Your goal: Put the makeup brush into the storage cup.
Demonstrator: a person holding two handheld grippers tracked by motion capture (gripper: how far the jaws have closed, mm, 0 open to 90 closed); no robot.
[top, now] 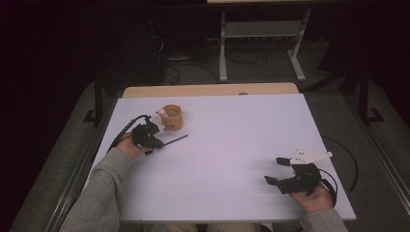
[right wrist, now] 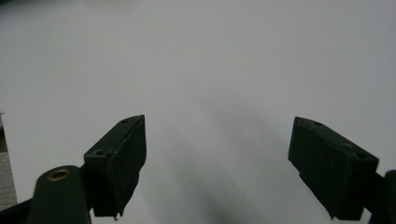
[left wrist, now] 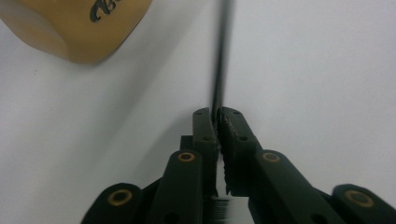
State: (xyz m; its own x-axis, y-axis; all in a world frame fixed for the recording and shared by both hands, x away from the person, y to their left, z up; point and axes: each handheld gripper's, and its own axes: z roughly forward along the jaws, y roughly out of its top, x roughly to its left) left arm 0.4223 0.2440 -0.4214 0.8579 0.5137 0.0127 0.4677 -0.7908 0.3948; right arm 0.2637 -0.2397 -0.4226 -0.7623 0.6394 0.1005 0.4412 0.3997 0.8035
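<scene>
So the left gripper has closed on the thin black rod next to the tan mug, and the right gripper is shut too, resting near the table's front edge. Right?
Not quite: the right gripper is open. The right gripper view shows its jaws standing wide apart with nothing between them. The rest holds: the left gripper is closed on the thin black rod beside the tan mug.
</scene>
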